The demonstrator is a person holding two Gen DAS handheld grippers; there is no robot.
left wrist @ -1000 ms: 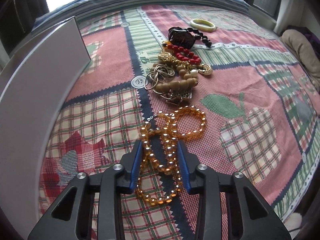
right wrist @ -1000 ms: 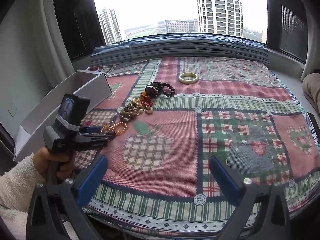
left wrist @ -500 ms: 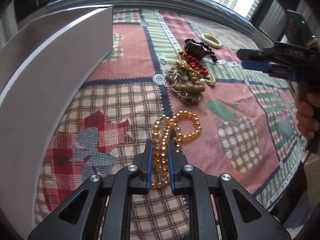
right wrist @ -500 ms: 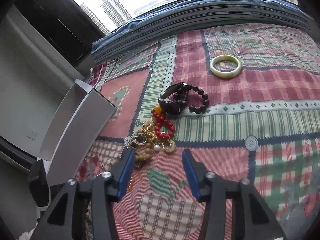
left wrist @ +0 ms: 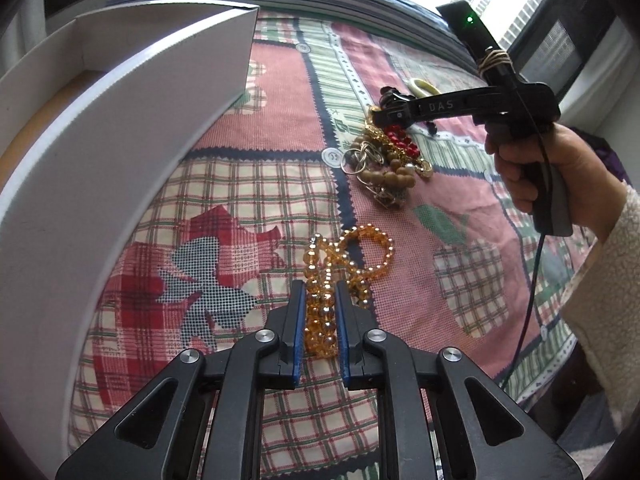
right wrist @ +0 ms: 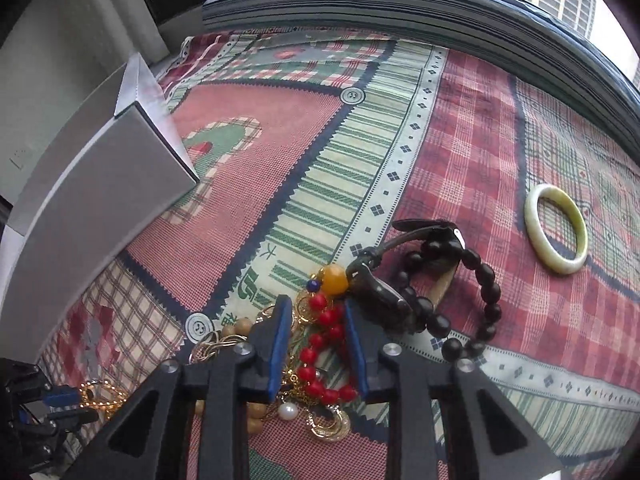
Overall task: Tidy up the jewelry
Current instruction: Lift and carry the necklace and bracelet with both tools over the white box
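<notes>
The left gripper (left wrist: pixel 319 294) is pinched on the amber beads (left wrist: pixel 320 312), its blue pads tight against both sides of the strand. A second ago the jaws stood wider around it; half a second ago they had already narrowed to about this gap. The beads' far loop (left wrist: pixel 370 252) lies on the quilt (left wrist: pixel 260 128) at 1 o'clock from the tips, so the strand is held but not clear of the cloth. The white box (left wrist: pixel 132 128) has grown larger in the left view, its long wall sweeping from 7 to 11 o'clock.

The right gripper (right wrist: pixel 316 312) has come down over the jewelry pile. A second ago it was wide apart above bare quilt at the bed's near edge; half a second ago it was half closed above the pile. Now its jaws are narrow, straddling the red beads (right wrist: pixel 320 344) with a small gap visible on either side, so they do not yet grip. The orange bead (right wrist: pixel 334 279) sits just past the tips at 12 o'clock. The black beads (right wrist: pixel 476 304) lie at 2 o'clock, the jade bangle (right wrist: pixel 558 230) farther out at 2 o'clock, the pearl (right wrist: pixel 287 411) between the finger bases.

In the left view the right hand (left wrist: pixel 536 172) appears at 2 o'clock; it was at the frame's edge before.
</notes>
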